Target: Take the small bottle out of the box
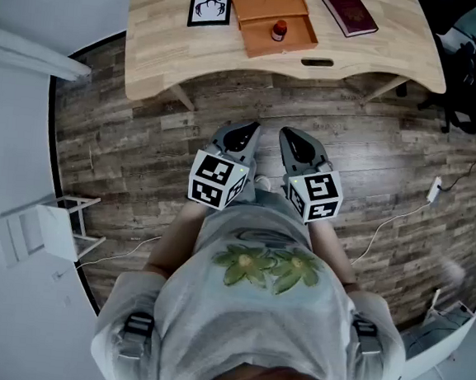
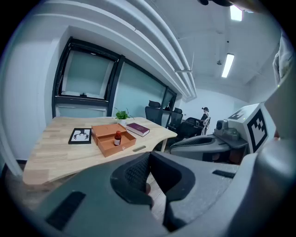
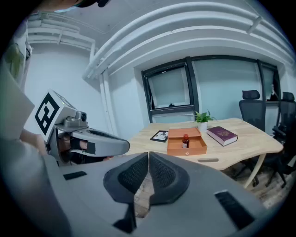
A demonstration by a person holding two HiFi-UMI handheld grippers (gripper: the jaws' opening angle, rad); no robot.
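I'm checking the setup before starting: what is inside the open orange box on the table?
One small bottle with a red cap stands upright in the box; nothing else shows. The box floor beneath the bottle is covered.

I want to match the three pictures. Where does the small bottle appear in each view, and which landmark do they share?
Head view: the small bottle stands in the open orange box, top centre of the picture.
Left gripper view: the bottle is left of centre, in the same box.
Right gripper view: the bottle is right of centre.
Shared landmark: the dark red book, to the right of the box in every view.
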